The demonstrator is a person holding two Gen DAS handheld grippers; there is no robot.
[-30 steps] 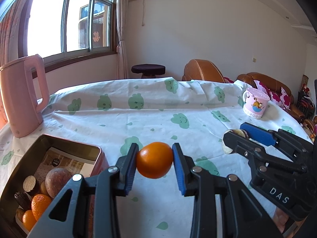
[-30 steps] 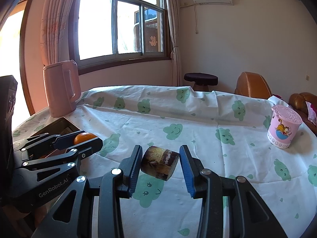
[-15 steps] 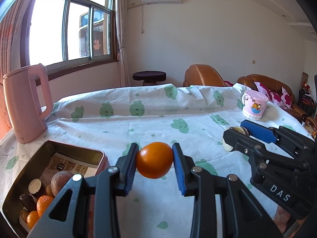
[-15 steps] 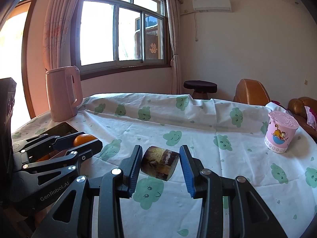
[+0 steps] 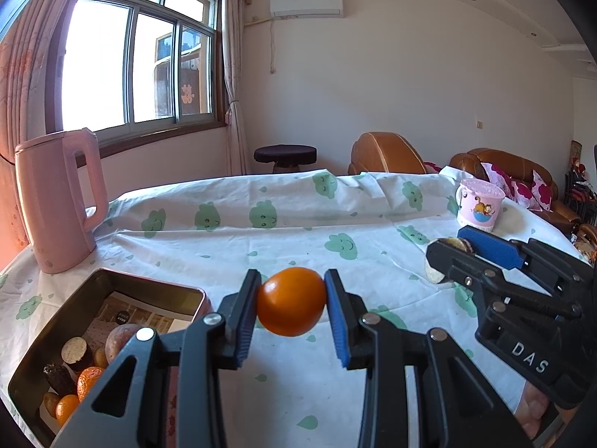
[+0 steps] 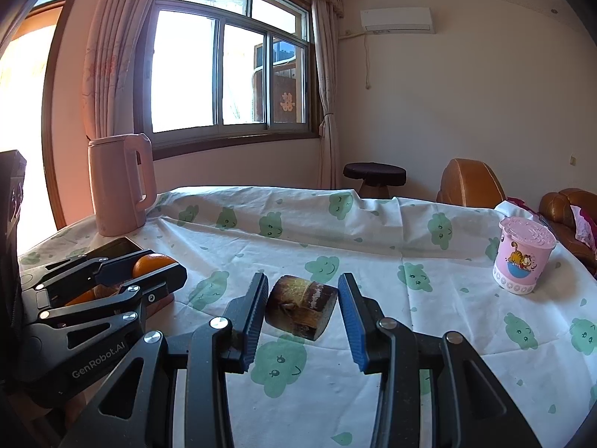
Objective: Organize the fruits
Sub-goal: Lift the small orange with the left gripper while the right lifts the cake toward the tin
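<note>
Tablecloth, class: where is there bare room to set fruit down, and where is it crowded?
Bare cloth runs between the pink kettle and the pink cup, and in front of the cup. The tin is free at its far end; its near corner is crowded with fruit. Each hand-held gripper is full: left holds an orange, right a brown chunk.

Left hand-held gripper (image 5: 291,300) and right hand-held gripper (image 6: 302,308) both clamped, held side by side.
</note>
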